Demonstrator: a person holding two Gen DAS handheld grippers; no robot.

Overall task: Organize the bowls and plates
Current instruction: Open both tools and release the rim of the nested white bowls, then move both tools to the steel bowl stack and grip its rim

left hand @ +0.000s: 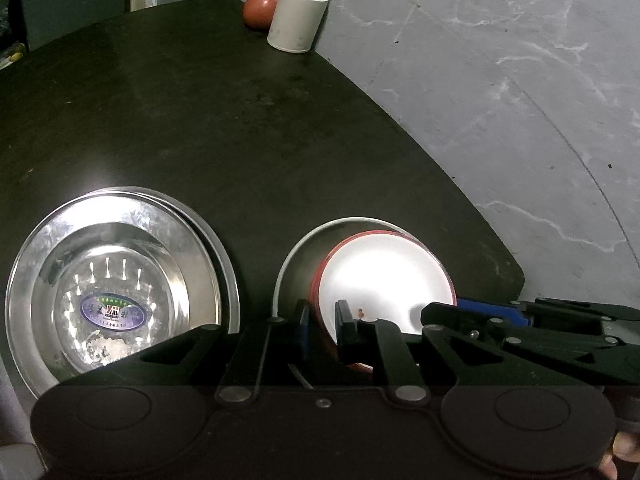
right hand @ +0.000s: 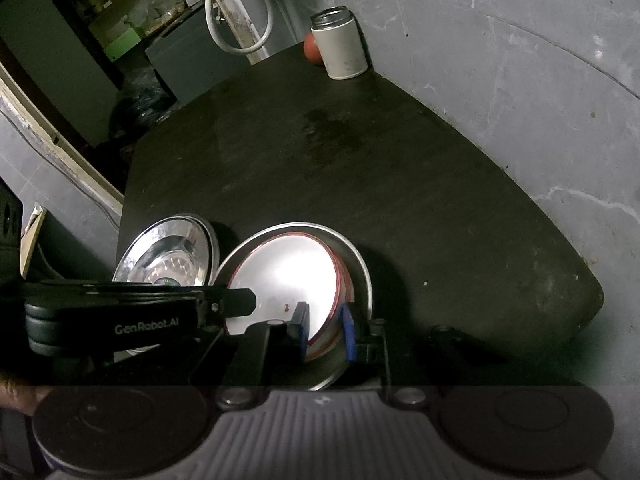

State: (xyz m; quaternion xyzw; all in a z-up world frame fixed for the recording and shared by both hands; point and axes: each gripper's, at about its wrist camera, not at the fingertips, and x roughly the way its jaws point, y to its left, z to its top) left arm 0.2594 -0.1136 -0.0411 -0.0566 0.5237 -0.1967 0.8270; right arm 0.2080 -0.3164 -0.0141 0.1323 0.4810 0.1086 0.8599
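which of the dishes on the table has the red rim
The white bowl with the red rim, gripped by both hand-held grippers inside the grey-rimmed dish. The shiny steel plates beside it are bare metal with an oval sticker.

Dim, fisheye-bent frames; overhead light glares off the white bowl [left hand: 384,276] and steel plate [left hand: 116,280].

On the one dark table [left hand: 248,128] sit two steel plates [left hand: 120,280] in a stack, one red-rimmed bowl [left hand: 384,280] inside one metal pan [right hand: 360,264], one white can [left hand: 298,20], and one tomato [left hand: 260,8].
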